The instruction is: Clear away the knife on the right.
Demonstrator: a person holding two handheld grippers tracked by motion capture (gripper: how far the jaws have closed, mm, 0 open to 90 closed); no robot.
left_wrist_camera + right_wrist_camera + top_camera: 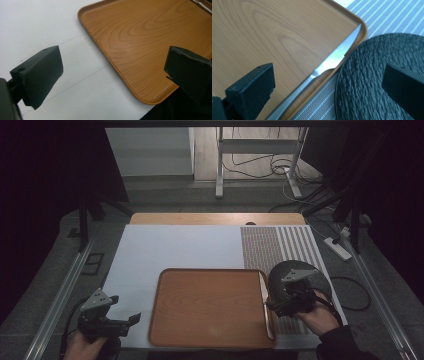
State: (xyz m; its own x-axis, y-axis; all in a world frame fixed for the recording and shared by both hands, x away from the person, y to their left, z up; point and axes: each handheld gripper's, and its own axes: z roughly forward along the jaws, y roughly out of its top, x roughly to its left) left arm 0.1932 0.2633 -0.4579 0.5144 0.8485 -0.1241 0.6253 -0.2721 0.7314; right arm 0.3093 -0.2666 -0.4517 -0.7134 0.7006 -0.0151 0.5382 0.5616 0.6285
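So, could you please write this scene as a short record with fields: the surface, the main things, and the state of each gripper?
surface: white sheet with a striped placemat at its right
tray: wooden tray, at the middle near the person
knife: knife lying along the tray's right rim, serrated blade pointing away
plate: dark round plate on the placemat, beside the tray
left gripper: left gripper open, over the sheet left of the tray, holding nothing
right gripper: right gripper open, over the knife and the plate's edge
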